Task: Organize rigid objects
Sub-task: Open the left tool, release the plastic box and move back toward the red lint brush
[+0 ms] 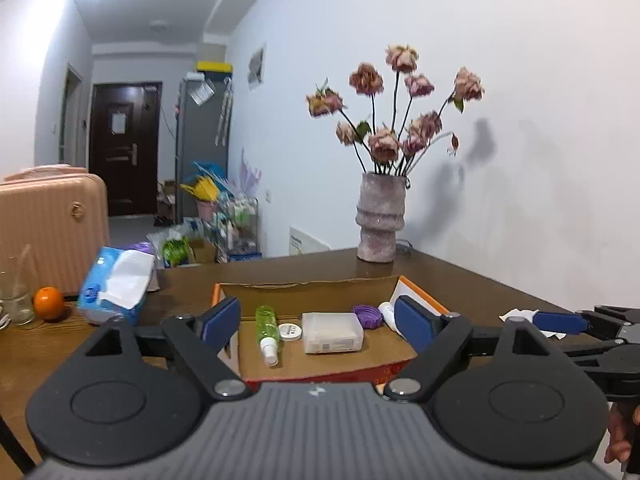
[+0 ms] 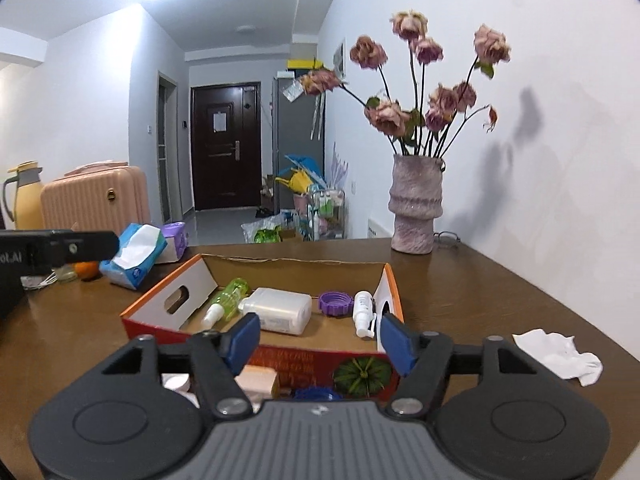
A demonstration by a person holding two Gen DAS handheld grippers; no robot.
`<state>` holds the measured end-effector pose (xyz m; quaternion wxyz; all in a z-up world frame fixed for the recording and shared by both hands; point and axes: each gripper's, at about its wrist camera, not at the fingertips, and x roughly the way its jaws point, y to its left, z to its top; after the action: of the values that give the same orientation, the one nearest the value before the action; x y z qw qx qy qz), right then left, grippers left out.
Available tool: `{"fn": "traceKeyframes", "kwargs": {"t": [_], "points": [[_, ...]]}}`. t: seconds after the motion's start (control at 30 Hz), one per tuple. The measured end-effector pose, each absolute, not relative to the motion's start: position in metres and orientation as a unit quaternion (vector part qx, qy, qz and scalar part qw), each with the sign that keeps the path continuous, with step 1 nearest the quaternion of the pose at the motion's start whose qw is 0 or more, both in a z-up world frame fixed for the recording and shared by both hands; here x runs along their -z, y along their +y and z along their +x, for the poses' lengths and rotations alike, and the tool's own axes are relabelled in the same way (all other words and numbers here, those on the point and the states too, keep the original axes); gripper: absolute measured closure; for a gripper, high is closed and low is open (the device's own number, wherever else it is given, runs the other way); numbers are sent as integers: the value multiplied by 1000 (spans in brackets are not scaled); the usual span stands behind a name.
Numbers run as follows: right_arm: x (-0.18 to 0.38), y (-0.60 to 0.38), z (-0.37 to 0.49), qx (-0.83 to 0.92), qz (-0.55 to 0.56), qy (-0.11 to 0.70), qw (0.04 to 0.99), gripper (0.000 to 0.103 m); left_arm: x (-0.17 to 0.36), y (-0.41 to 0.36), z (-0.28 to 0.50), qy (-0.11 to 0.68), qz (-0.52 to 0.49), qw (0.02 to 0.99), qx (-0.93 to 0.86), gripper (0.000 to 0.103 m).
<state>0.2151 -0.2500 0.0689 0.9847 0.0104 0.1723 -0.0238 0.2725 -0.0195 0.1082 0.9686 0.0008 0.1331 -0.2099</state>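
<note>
An open orange cardboard box (image 1: 304, 290) (image 2: 160, 294) stands on the brown table. In it lie a green spray bottle (image 1: 267, 330) (image 2: 228, 300), a small white round lid (image 1: 290, 331), a translucent white case (image 1: 332, 332) (image 2: 280, 310), a purple cap (image 1: 367, 315) (image 2: 337, 303) and a white bottle (image 1: 387, 314) (image 2: 363, 314). My left gripper (image 1: 318, 324) is open and empty above the box's near edge. My right gripper (image 2: 318, 338) is open and empty before the box front. Below it lie a beige block (image 2: 258, 382), a blue cap (image 2: 316, 394) and a white item (image 2: 176, 382).
A pink vase of dried roses (image 1: 380, 216) (image 2: 416, 204) stands at the back right. A blue tissue pack (image 1: 116, 286) (image 2: 134, 258), an orange (image 1: 49, 303) and a glass (image 1: 16, 300) sit left. A crumpled white tissue (image 2: 560, 354) lies right.
</note>
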Motion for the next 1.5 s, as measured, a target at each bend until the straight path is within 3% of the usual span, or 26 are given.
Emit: {"fn": "traceKeyframes", "kwargs": {"t": [0.13, 0.27, 0.43, 0.67, 1.5], "points": [[-62, -244, 182, 29, 18, 164, 986, 31, -101, -9, 234, 120, 0, 972, 200, 15], [-48, -235, 141, 35, 16, 143, 989, 25, -92, 7, 192, 95, -2, 971, 221, 2], [-34, -227, 106, 50, 23, 135, 989, 22, -74, 11, 149, 67, 28, 977, 202, 1], [-19, -209, 63, 62, 8, 118, 991, 17, -49, 31, 111, 85, -7, 972, 219, 0], [-2, -203, 55, 54, 10, 129, 990, 12, -30, 20, 115, 108, 16, 970, 216, 0]]}}
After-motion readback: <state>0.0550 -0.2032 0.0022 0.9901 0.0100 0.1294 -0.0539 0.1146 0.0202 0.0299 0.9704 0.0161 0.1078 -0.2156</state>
